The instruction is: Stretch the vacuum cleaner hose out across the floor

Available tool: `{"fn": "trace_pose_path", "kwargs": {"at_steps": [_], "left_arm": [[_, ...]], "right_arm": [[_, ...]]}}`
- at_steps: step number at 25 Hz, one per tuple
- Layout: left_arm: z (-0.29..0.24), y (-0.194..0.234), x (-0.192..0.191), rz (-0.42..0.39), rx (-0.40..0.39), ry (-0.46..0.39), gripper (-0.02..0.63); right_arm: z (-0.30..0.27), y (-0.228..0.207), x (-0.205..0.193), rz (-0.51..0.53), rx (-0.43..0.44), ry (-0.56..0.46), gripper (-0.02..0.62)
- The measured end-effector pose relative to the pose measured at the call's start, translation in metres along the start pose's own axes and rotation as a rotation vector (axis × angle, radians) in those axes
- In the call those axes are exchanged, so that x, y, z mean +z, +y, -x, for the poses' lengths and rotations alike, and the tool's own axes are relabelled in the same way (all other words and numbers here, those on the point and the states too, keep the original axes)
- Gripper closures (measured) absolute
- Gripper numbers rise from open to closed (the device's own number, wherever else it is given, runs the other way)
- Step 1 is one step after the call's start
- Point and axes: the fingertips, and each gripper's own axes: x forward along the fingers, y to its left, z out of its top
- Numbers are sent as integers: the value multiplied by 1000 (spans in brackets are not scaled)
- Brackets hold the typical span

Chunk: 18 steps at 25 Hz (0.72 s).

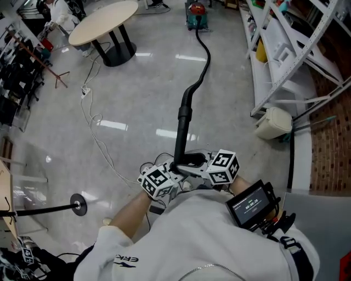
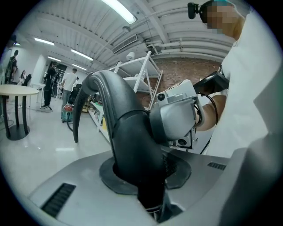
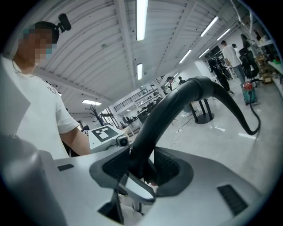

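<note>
Head view shows the pale polished floor (image 1: 142, 88) taking up most of the scene, with a white shelving rack (image 1: 274, 55) along the right side and a round table (image 1: 104, 21) at the upper left. At the far end of the open floor stands the vacuum cleaner (image 1: 196, 15). The black hose (image 1: 205, 60) leaves it and runs toward the person in 1 soft S-bend, then joins the rigid handle end (image 1: 184, 118), which ends in a bent grip close to the person's body.

Both grippers meet on that bent grip. The left gripper (image 2: 146, 176) has its fingers closed in on the thick black tube, which fills the gap between the pads. The right gripper (image 3: 141, 172) holds a slimmer stretch of the same tube, its fingers set fairly wide but pressed on it from both sides. A thin white cable (image 1: 93, 123) lies in loops on the floor to the left, well apart from the hose.

As for progress, the hose looks largely drawn out, since it already spans the floor between cleaner and person. What seems left is to pull back until the bend straightens, then lay the handle end down.
</note>
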Motion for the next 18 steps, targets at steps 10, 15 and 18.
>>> {"fn": "trace_pose_path", "kwargs": {"at_steps": [10,15,18], "left_arm": [[-17,9,0,94,92,-2,551],[-28,1,-3,114,142,15,556],[-37,-7,-5,116,167,22,557]], "right_arm": [[35,-21,-2,-6,-165,-53,439],[63,-37,-9,-22,-250,-68,444],[78,-43,-13,-5,-308,-66,470]]}}
